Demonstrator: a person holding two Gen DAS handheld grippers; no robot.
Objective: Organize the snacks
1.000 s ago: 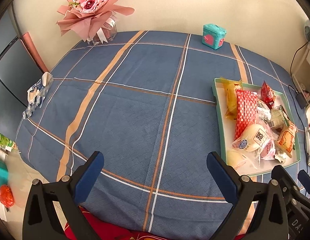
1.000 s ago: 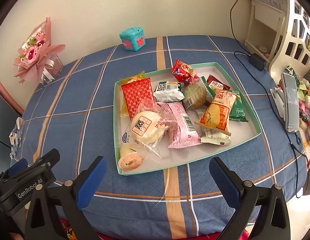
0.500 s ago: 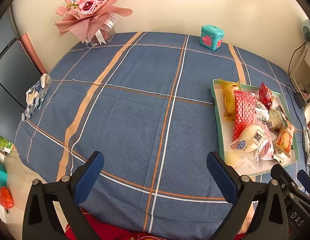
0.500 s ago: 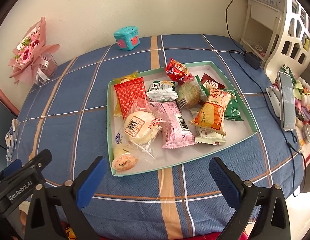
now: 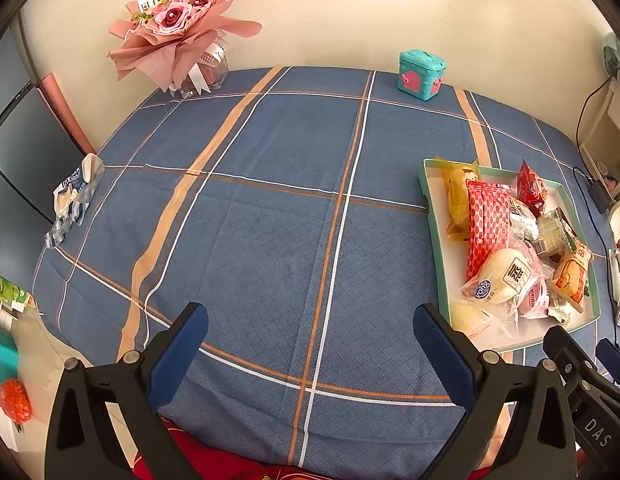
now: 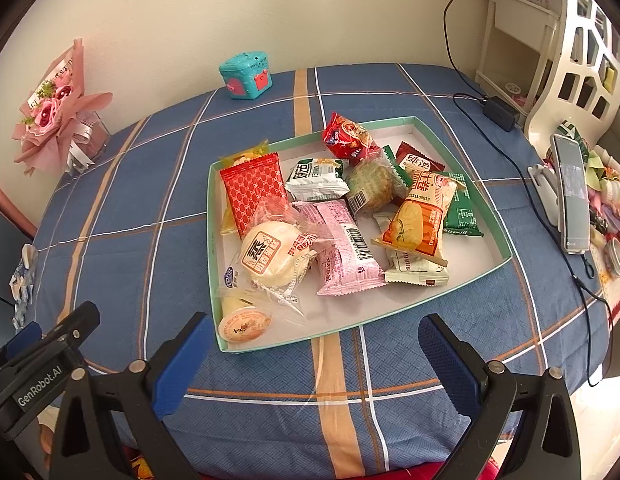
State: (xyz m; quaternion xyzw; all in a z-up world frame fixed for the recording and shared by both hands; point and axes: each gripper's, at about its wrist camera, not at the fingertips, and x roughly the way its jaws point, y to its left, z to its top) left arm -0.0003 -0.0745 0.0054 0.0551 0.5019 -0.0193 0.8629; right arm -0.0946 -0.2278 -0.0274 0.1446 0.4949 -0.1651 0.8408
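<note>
A green-rimmed white tray [image 6: 496,236] holds several wrapped snacks: a red packet [image 6: 254,190], a round white bun [image 6: 270,258], a pink packet [image 6: 342,256], an orange packet [image 6: 420,222], a green packet [image 6: 462,210]. The tray also shows at the right of the left wrist view [image 5: 432,216]. My right gripper [image 6: 316,364] is open and empty, just in front of the tray's near edge. My left gripper [image 5: 310,354] is open and empty over bare blue cloth, left of the tray.
A pink bouquet in a glass vase [image 5: 178,28] and a teal toy box [image 5: 420,74] stand at the table's back edge. A crumpled wrapper [image 5: 72,196] lies at the left edge. A phone on a stand [image 6: 570,196] and a black cable [image 6: 522,176] are at the right.
Both grippers have drawn back and shifted slightly; the tray sits a little farther and more to the right in the left view. Jaws stay open. No snack has moved.
</note>
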